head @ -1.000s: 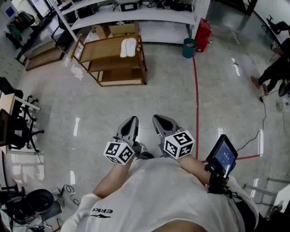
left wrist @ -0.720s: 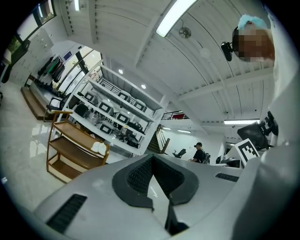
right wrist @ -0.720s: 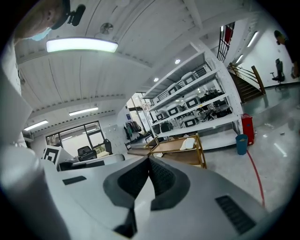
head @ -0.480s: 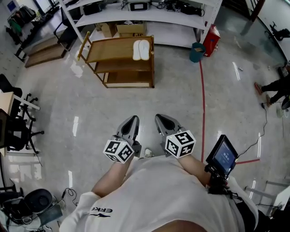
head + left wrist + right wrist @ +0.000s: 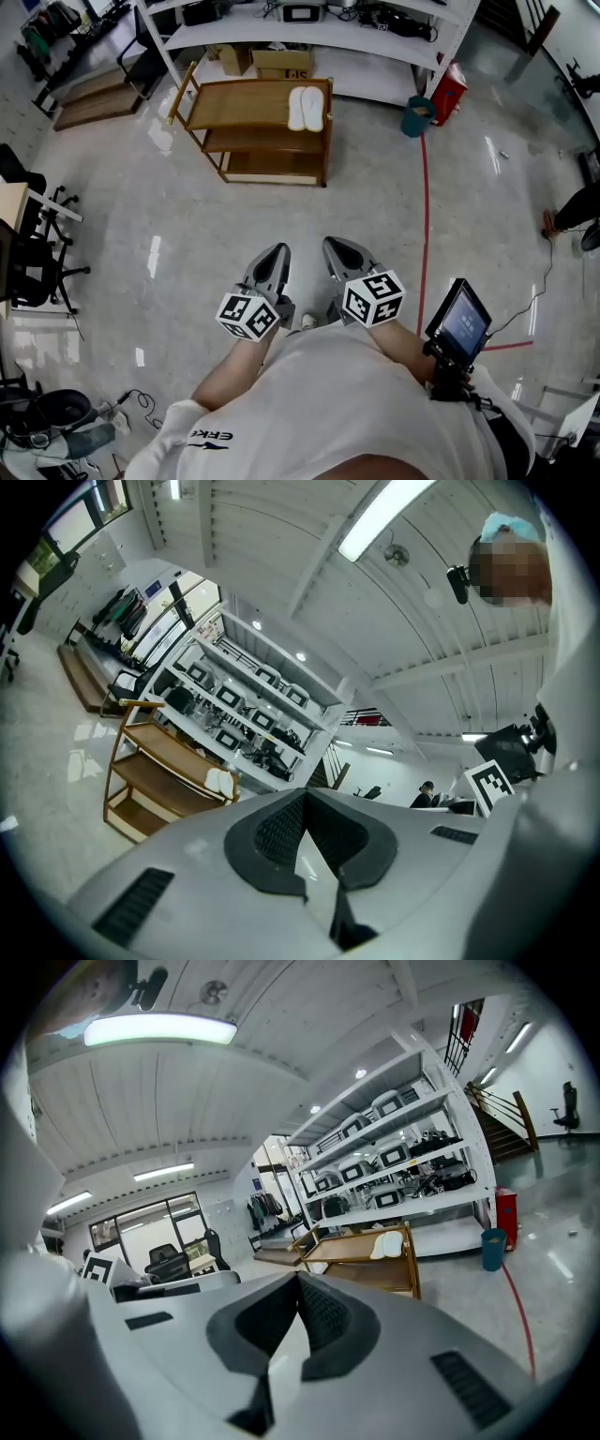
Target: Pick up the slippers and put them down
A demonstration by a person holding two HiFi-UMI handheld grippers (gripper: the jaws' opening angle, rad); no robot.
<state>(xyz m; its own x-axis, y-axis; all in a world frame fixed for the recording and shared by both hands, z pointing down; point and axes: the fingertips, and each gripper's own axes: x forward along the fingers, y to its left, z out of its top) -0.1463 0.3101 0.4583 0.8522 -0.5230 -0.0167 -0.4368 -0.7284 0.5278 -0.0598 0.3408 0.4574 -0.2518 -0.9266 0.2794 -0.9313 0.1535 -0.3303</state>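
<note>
So both grippers are empty right now. The left gripper (image 5: 277, 249) and the right gripper (image 5: 329, 244) are held out in front of the person, side by side, low over the bare floor (image 5: 187, 234). In the left gripper view the jaws are pinched together at the tips with nothing in between, and it's the same deal in the right gripper view: closed on nothing.

The slippers (image 5: 306, 108) are a white pair lying side by side and touching, on the top shelf of a wooden rack (image 5: 246, 103). They sit at the right end of that shelf, running from near its back edge to near its front edge. The rack is well apart from both grippers, across open floor. It has two more shelves below, and I can't see anything on those.

Behind the rack is a long white shelving unit (image 5: 375, 36) with gear on it, and a cardboard box (image 5: 281, 64) sits under it. Off to the right of the rack is a teal bin (image 5: 419, 116), just beside a red line (image 5: 424, 216) on the floor. A small screen (image 5: 461, 322) is strapped by the person's right arm.
</note>
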